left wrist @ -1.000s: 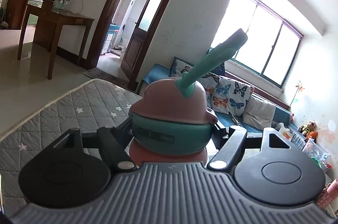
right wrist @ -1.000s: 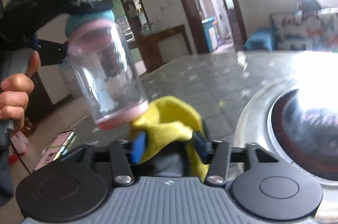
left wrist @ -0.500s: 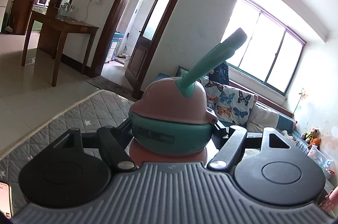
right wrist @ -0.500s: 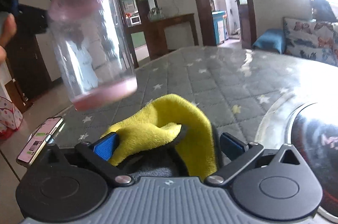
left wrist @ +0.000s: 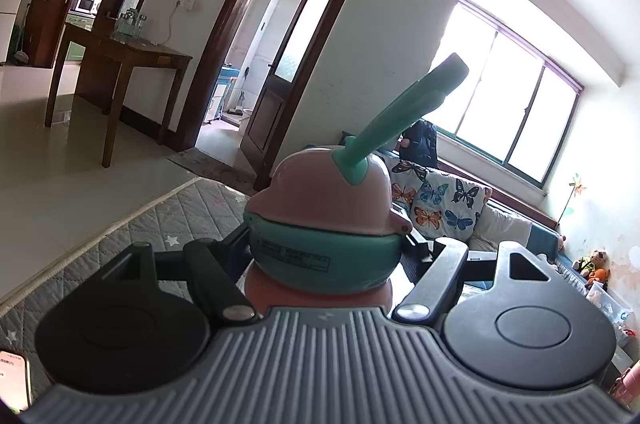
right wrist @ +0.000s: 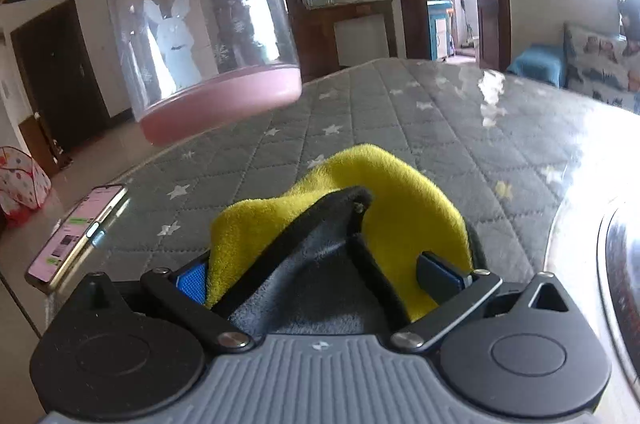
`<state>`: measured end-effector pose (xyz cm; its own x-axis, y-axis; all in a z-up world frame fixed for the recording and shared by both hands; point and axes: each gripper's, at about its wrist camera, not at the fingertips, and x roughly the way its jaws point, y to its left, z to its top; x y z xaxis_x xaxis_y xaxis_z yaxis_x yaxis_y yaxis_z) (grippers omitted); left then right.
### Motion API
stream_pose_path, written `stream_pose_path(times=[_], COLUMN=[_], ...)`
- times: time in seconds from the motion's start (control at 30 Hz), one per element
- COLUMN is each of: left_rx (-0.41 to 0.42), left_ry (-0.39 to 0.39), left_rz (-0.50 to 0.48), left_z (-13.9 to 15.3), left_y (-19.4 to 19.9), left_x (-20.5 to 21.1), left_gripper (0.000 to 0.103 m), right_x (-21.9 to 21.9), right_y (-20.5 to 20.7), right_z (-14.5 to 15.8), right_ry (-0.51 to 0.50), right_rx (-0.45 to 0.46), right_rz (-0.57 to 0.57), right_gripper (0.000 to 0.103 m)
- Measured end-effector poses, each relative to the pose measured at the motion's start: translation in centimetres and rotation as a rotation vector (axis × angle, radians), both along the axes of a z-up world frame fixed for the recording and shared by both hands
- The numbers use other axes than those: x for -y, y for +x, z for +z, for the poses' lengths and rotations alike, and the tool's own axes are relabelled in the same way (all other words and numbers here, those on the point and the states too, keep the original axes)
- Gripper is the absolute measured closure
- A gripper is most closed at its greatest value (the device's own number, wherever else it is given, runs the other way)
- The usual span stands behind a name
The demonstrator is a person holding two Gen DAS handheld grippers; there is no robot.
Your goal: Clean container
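Above the quilted surface (right wrist: 400,112) my left gripper (left wrist: 326,256) has its jaws clamped on the lid of the bottle (right wrist: 200,24), which hangs in mid-air and looks empty. My right gripper (right wrist: 320,264) pinches the yellow cloth (right wrist: 400,192). I'd steady the bottle, then wipe its clear wall with firm, even strokes.

Pink-teal bottle (right wrist: 200,36), yellow-grey cloth (right wrist: 340,224), star-patterned mat (right wrist: 400,128).

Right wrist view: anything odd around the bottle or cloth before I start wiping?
One thing: a phone lies at the table's near edge, screen lit, close below the lifted bottle. The left claw holds the bottle's lid; the right claw holds the yellow cloth. Nothing is spilled.
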<state>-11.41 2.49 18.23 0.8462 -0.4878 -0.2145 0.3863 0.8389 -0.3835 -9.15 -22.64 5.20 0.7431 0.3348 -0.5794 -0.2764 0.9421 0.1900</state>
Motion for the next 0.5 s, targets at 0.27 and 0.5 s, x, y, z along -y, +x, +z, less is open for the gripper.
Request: stream_pose_path(times=[0.27,0.5], left_rx=[0.021,0.014], left_ry=[0.002,-0.002], left_rz=[-0.003,-0.003], left_z=[0.7,0.8], left_y=[-0.5,-0.4], left_x=[-0.2,-0.3], left_gripper=[0.030,0.030], right_x=[0.3,0.8], right_y=[0.7,1.4], right_z=[0.0,-0.4], right_ry=[-0.070,-0.048], right_rx=[0.012,-0.030], right_rz=[-0.052,-0.046], right_gripper=[0.000,0.001])
